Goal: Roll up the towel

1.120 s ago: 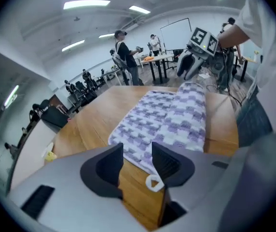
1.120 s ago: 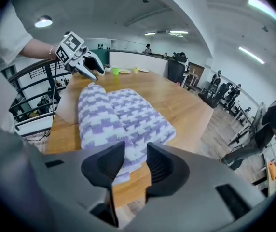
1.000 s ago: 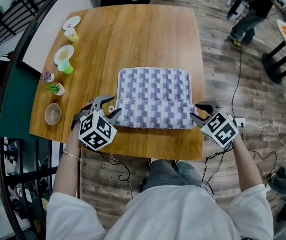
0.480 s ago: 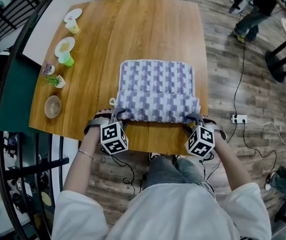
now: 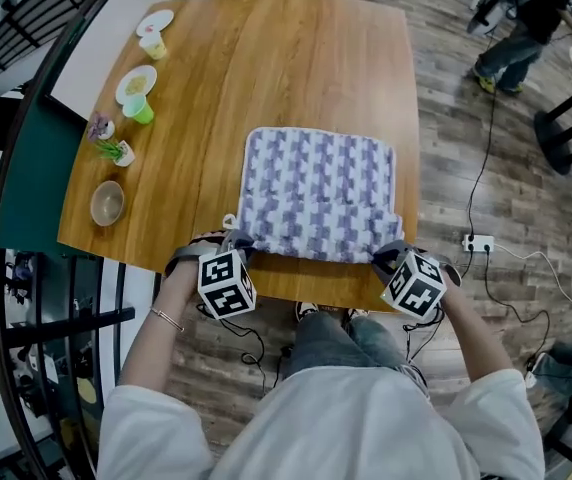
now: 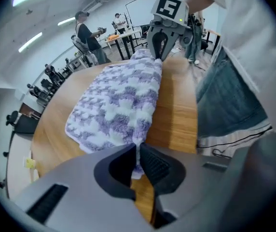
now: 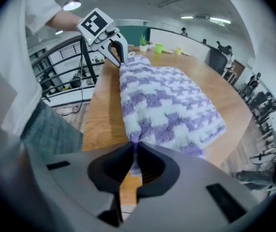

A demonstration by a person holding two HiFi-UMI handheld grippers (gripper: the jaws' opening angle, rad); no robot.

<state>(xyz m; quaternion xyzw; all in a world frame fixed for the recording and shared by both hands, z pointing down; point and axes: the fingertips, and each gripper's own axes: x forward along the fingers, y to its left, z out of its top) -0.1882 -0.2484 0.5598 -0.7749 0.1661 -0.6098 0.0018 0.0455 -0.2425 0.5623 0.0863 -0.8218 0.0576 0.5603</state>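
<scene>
Left gripper (image 5: 235,240), right gripper (image 5: 385,255), towel (image 5: 318,193) (just clamped)

My left gripper (image 5: 234,244) is at the near left corner of the purple-and-white towel (image 5: 318,193), and my right gripper (image 5: 392,258) is at its near right corner. Both pairs of jaws have just been closing on the cloth. The towel lies on the wooden table (image 5: 266,68), by its near edge.

No words, numbers or brands can be read anywhere. The only print is black-and-white square markers (patterns, not letters) on the left gripper (image 5: 234,240) and right gripper (image 5: 388,255).
</scene>
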